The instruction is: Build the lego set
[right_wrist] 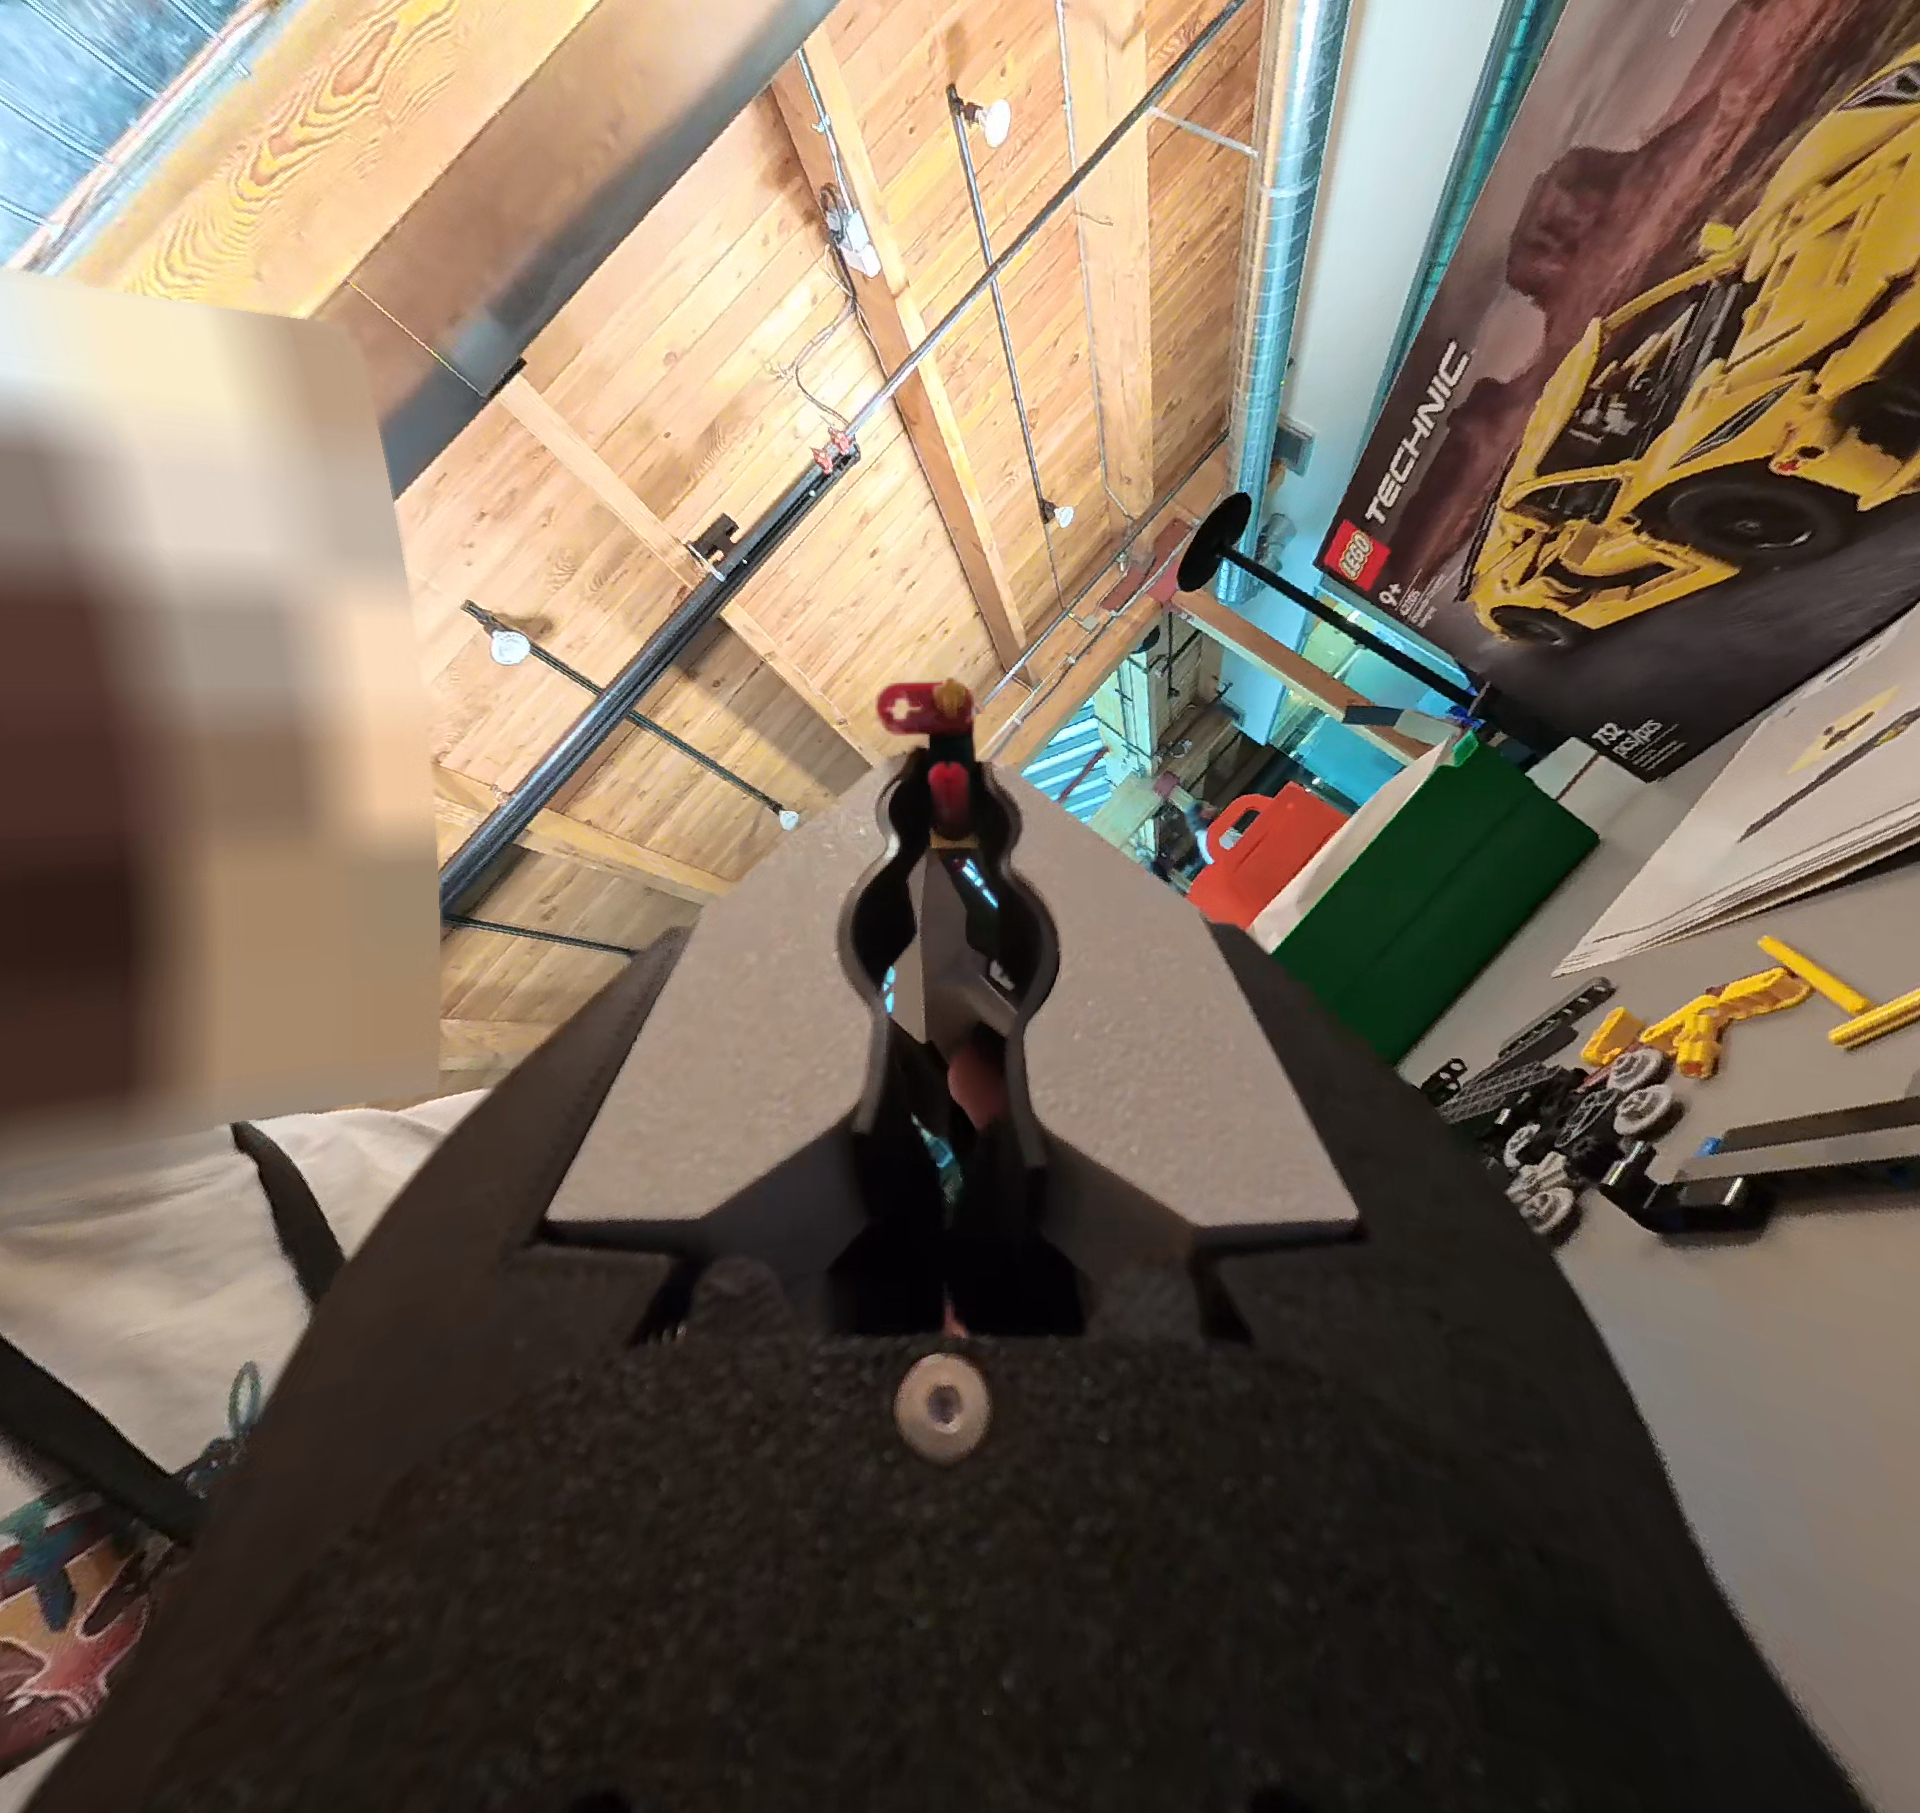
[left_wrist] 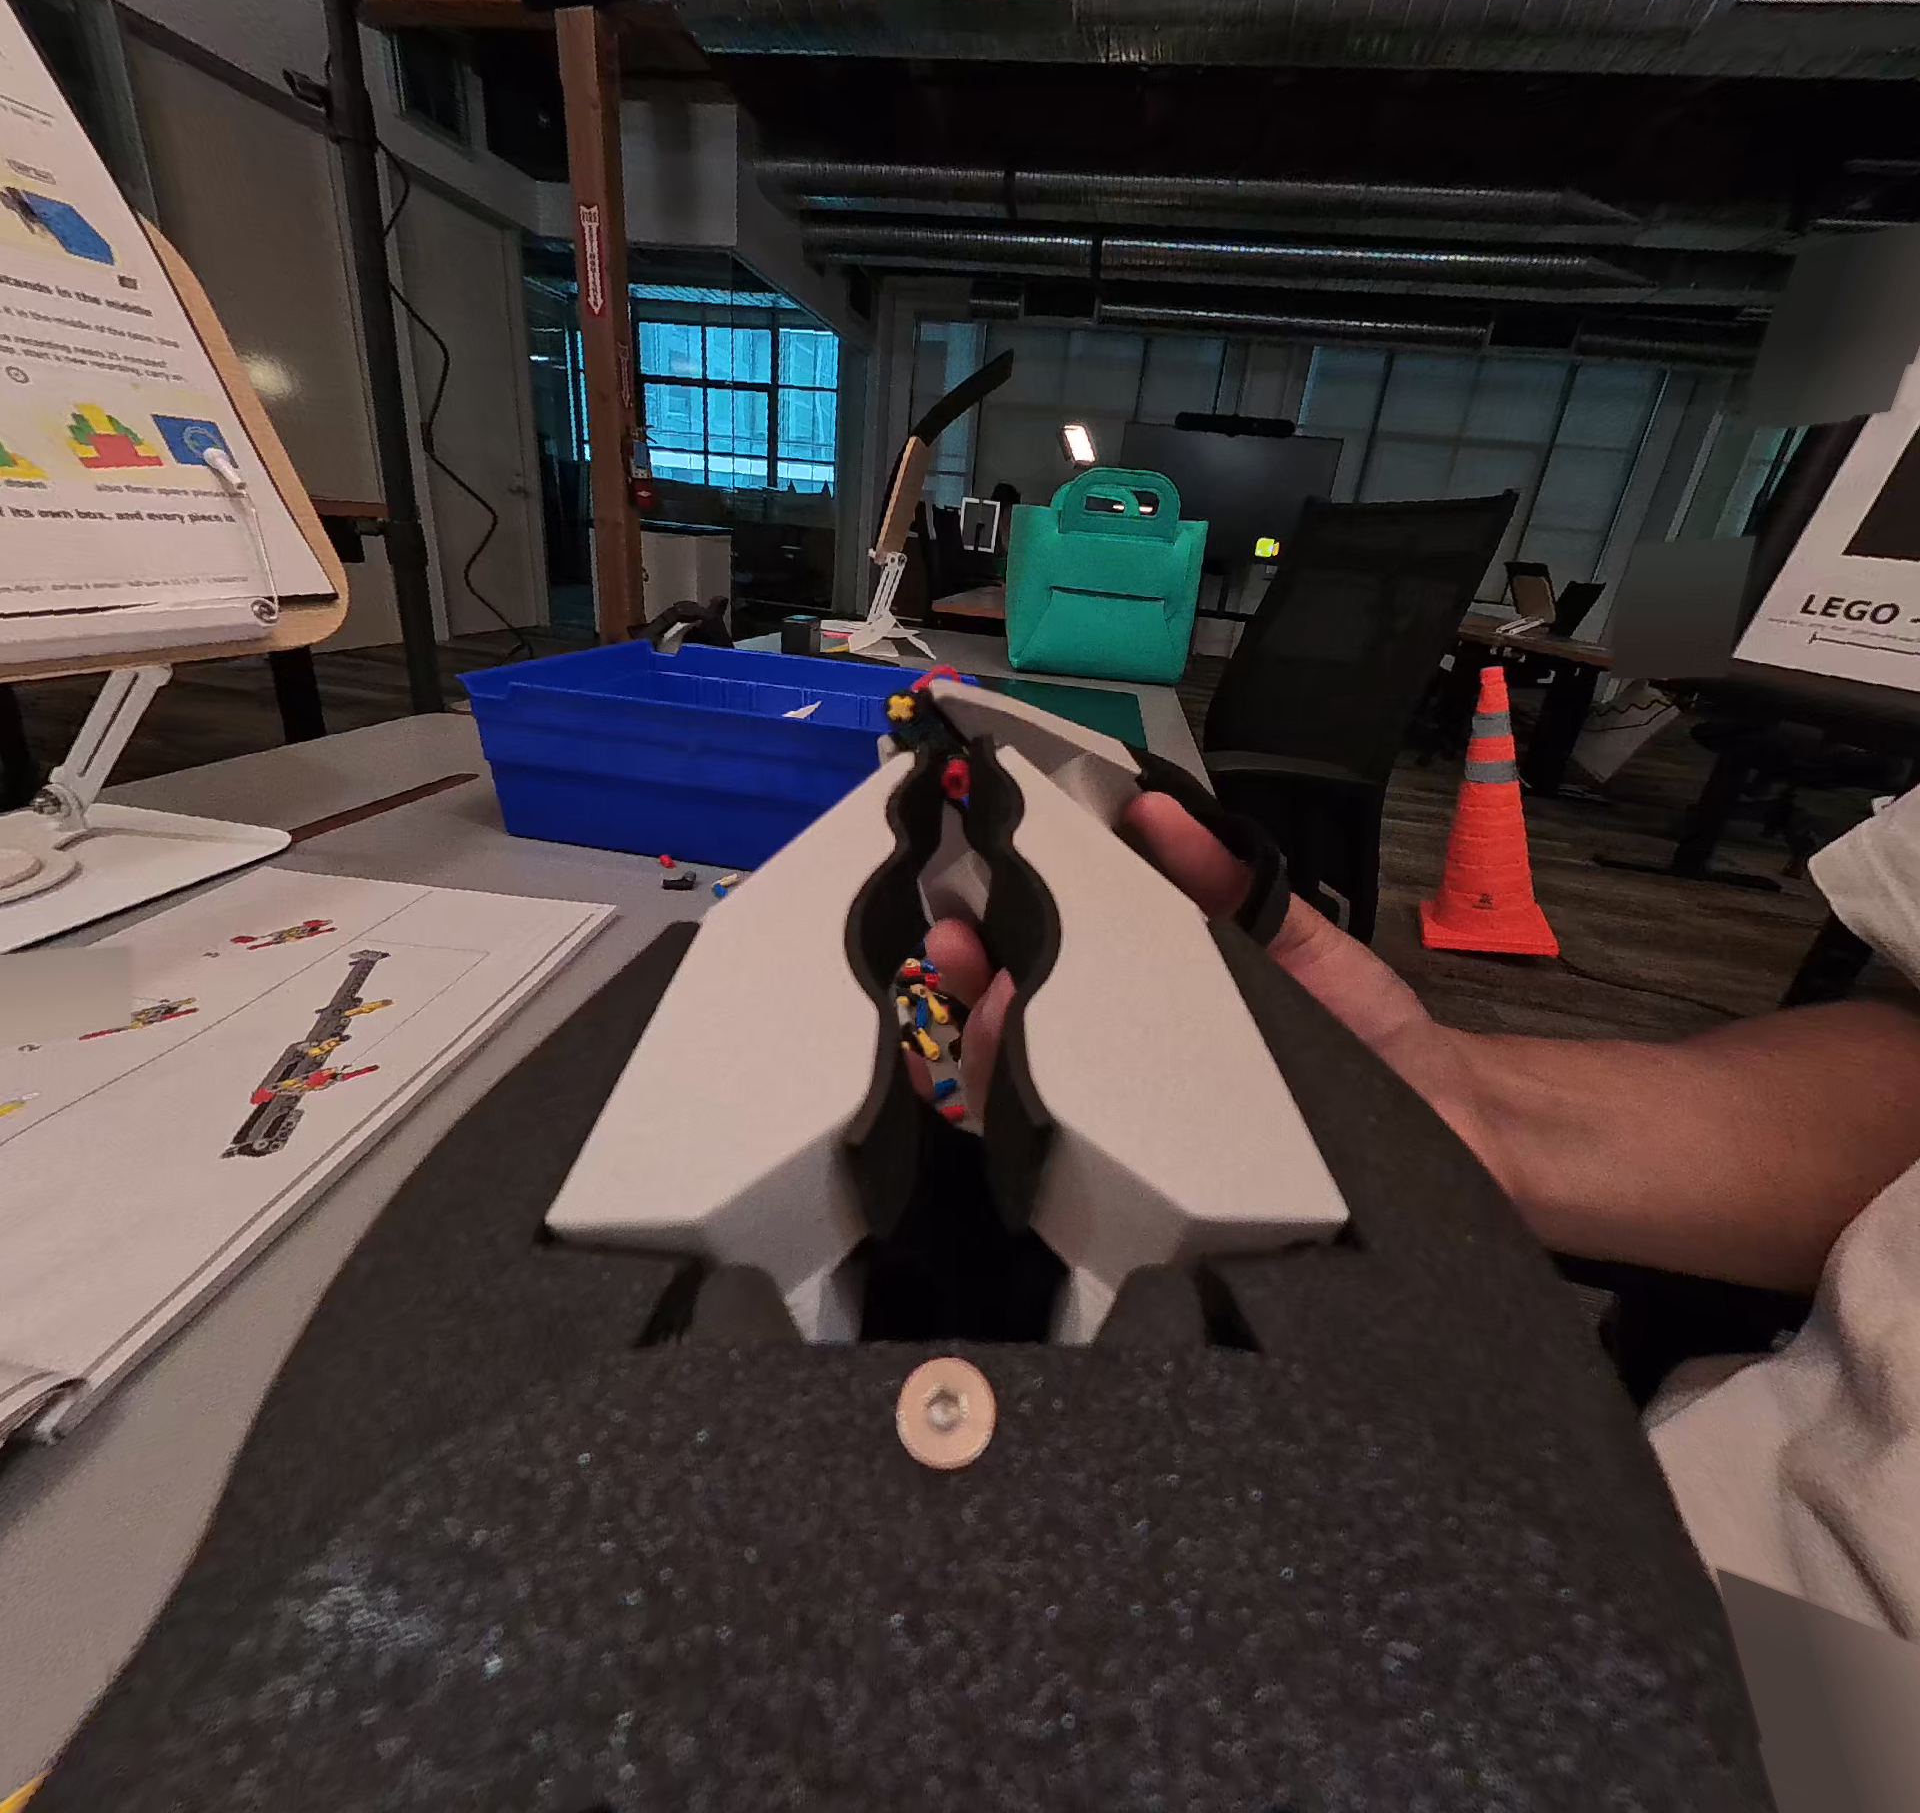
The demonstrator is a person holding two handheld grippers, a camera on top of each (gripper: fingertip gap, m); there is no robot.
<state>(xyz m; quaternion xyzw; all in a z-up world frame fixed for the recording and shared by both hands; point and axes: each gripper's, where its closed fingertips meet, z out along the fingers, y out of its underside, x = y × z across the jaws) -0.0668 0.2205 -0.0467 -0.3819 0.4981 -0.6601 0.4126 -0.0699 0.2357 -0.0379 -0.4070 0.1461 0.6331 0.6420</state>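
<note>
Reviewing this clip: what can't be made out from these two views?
- Left wrist view: the small assembly pinched at the left claw tips is mostly hidden by the right claw.
- Right wrist view: red piece beyond the right claw; its joint is too small.
- Right wrist view: build pile is blurred.

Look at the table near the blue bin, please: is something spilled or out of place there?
Yes. A few small loose pieces, red, black, blue and yellow, lie scattered on the grey table just in front of the blue bin, outside it. They look strayed from the parts supply. Nothing looks damaged.
</note>
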